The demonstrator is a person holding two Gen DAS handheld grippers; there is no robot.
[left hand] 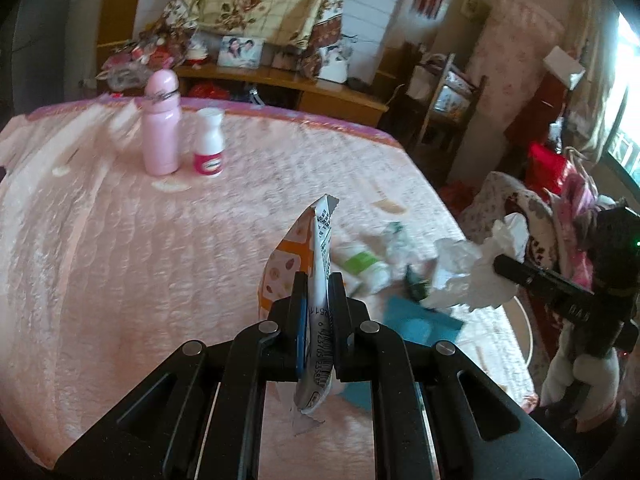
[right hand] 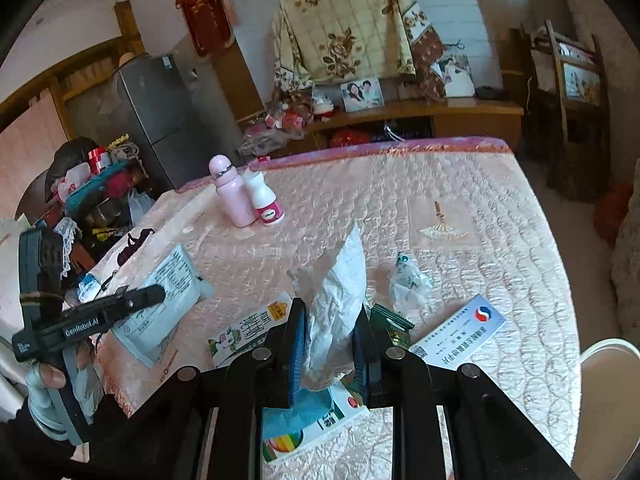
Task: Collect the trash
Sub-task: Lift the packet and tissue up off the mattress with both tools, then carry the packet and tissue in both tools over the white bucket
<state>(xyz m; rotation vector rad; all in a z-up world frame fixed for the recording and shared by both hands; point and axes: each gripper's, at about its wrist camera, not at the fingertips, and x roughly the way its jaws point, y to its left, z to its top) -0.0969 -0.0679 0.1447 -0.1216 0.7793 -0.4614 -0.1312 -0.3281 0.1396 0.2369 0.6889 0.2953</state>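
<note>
Left gripper (left hand: pixel 318 300) is clamped on a flat orange-and-white foil snack wrapper (left hand: pixel 304 256), lifted above the pink quilted tablecloth (left hand: pixel 140 260); right gripper (right hand: pixel 329 340) pinches a crumpled white tissue (right hand: pixel 336 292); two pieces are collected, I judge; a clear crumpled plastic film (right hand: pixel 408 284), a small green sachet (right hand: pixel 390 324) and a small milk carton (right hand: pixel 248 330) remain; no bin is visible.

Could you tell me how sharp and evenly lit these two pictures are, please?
Left wrist view: the held wrapper is sharp, the pink bottle and far bed edge are smeared, the window at right is blown out. Right wrist view: mostly sharp and evenly lit, the tissue is crisp; fisheye bends the bed edge and darkens the corners.
</note>
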